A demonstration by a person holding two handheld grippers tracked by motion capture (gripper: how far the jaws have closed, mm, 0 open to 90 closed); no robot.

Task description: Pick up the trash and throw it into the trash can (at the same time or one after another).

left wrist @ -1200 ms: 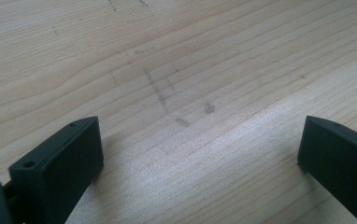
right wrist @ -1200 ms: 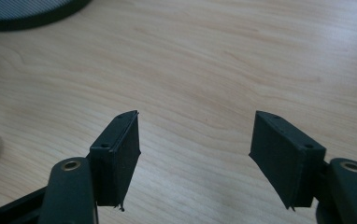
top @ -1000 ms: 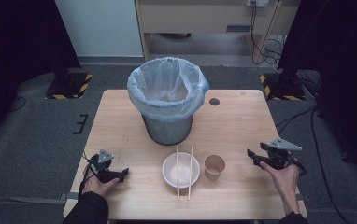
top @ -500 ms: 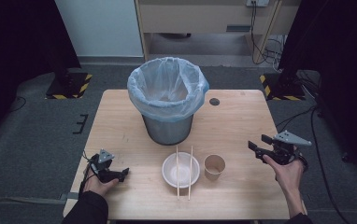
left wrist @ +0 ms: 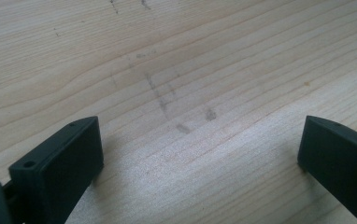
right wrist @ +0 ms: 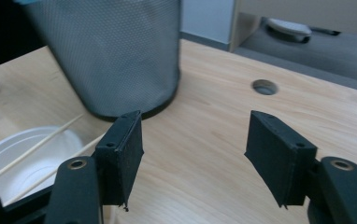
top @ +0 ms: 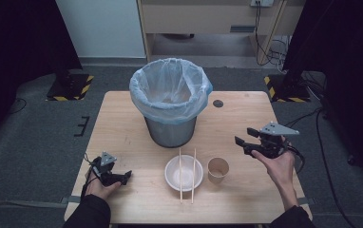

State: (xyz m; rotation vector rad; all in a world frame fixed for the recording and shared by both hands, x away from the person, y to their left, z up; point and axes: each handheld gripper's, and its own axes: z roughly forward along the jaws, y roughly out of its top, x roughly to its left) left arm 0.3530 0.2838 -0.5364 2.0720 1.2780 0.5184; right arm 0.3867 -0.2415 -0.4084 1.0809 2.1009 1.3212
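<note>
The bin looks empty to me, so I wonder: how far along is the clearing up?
Nothing looks done: the bowl, the chopsticks across it and the paper cup sit on the table. In hand: the right tongs, open and empty, hover near the cup. Left: everything.

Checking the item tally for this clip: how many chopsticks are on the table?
2. Left chopstick and right chopstick lie side by side across the white bowl, in front of the trash bin. None seem hidden.
</note>
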